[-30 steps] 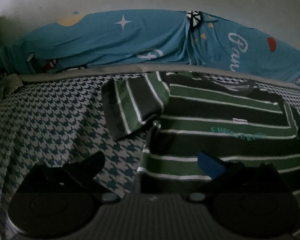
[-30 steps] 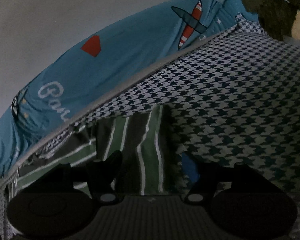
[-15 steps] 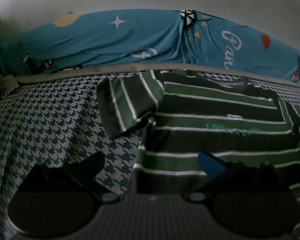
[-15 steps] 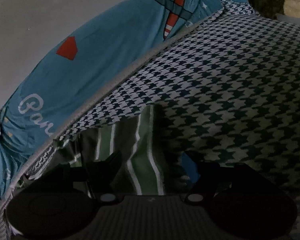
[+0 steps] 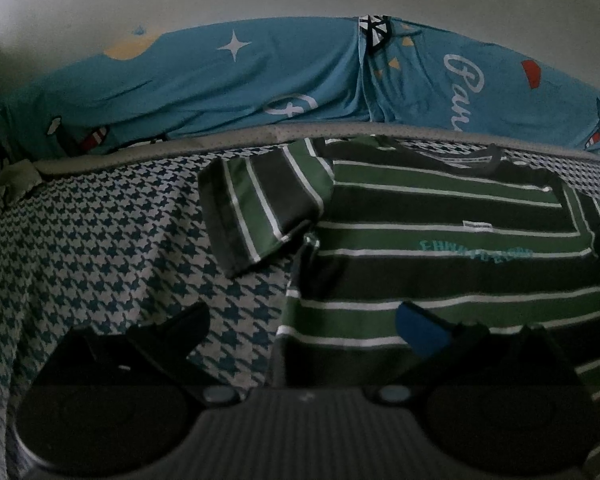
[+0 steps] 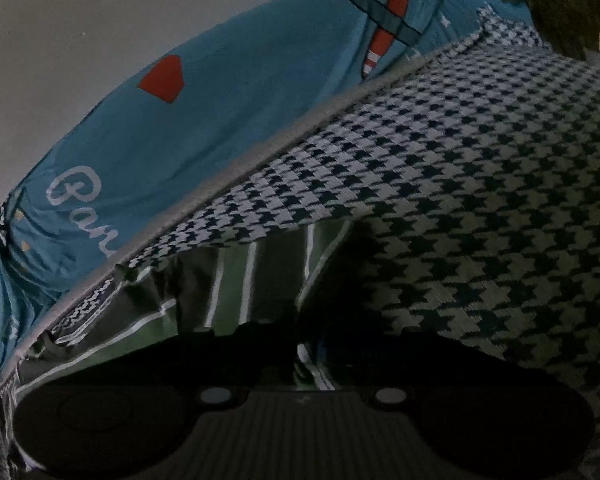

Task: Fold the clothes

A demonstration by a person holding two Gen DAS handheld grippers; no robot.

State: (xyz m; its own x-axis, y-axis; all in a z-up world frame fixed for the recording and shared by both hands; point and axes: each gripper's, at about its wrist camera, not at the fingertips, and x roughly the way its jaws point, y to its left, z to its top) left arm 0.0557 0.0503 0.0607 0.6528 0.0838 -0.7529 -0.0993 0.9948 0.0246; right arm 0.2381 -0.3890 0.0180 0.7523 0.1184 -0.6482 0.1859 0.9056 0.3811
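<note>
- Houndstooth bedcover [image 5: 100, 248] carries a green striped shirt [image 5: 439, 240].
- Left gripper [image 5: 300, 320] hangs spread wide, grasping nothing.
- Right gripper [image 6: 296, 344] is closing, pinching the shirt's sleeve [image 6: 260, 280].

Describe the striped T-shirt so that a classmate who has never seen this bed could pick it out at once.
Start from the bed's houndstooth cover, which runs up to a blue cartoon-print sheet along the wall. The T-shirt lies spread flat on that cover, near the sheet. It alone has green and dark bands parted by thin white lines, with teal lettering across the chest.
</note>
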